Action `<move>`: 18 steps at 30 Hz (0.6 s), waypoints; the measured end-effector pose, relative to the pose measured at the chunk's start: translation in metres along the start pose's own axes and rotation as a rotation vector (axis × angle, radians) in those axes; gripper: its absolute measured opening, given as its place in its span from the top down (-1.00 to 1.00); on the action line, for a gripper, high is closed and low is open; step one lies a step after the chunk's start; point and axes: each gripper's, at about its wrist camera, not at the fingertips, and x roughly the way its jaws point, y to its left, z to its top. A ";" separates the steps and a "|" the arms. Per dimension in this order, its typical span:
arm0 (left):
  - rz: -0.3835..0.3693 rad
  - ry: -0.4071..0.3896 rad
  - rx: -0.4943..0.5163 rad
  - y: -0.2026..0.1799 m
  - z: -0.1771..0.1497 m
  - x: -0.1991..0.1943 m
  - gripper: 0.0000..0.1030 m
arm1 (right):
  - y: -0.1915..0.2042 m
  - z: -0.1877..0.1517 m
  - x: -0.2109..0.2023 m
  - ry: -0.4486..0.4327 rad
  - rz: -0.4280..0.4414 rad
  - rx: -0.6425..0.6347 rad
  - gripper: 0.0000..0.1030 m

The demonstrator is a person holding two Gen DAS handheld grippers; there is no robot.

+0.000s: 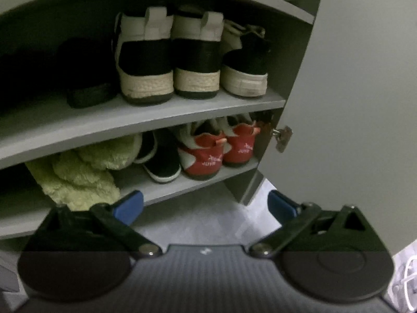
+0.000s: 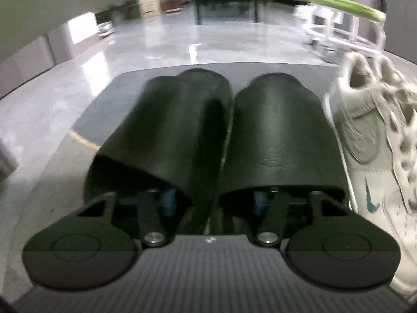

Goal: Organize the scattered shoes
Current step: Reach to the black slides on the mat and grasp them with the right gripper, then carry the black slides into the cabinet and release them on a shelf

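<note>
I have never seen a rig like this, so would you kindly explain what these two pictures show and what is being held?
A person carries a hand-held gripper in each hand, each with a forward-looking camera. The left view faces a shoe cabinet holding black-and-white sneakers, red sneakers and green fluffy slippers; the left hand-held gripper is open and empty. The right view looks across a dark mat: the right hand-held gripper has one finger inside each of two black slippers, pinching their inner sides together. White sneakers stand beside them.

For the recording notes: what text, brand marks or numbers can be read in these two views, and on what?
"JUVE", white lettering, on each heel of the red sneakers.
Teal swoosh logo, no words, on the white sneaker.
Small white mark on each gripper body: too small to read.
Nothing else legible.
</note>
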 end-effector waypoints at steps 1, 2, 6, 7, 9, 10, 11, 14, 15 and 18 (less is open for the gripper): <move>-0.001 -0.006 0.001 0.001 0.001 0.000 -0.98 | -0.001 0.003 -0.004 0.005 0.018 -0.008 0.38; 0.001 -0.009 0.000 0.002 0.002 0.001 -0.98 | -0.002 0.005 -0.009 0.005 0.027 -0.026 0.42; 0.016 0.000 -0.020 0.010 0.007 0.011 -0.98 | -0.009 0.013 -0.039 0.024 0.085 -0.094 0.53; 0.022 0.003 -0.028 0.012 0.009 0.014 -0.98 | -0.010 0.015 -0.052 0.033 0.099 -0.120 0.56; 0.041 0.006 -0.034 0.016 0.014 0.021 -0.98 | -0.009 0.017 -0.075 0.047 0.129 -0.177 0.57; 0.052 0.008 -0.035 0.019 0.017 0.024 -0.98 | -0.008 0.018 -0.086 0.055 0.146 -0.205 0.57; 0.064 0.010 -0.037 0.021 0.019 0.028 -0.98 | -0.007 0.018 -0.095 0.065 0.162 -0.223 0.57; 0.095 0.015 -0.048 0.028 0.026 0.035 -0.98 | -0.001 0.024 -0.119 0.116 0.215 -0.246 0.57; 0.107 0.016 -0.055 0.031 0.028 0.037 -0.98 | 0.002 0.028 -0.132 0.137 0.251 -0.267 0.57; 0.123 0.018 -0.093 0.040 0.036 0.042 -0.98 | 0.003 0.043 -0.161 0.212 0.354 -0.304 0.58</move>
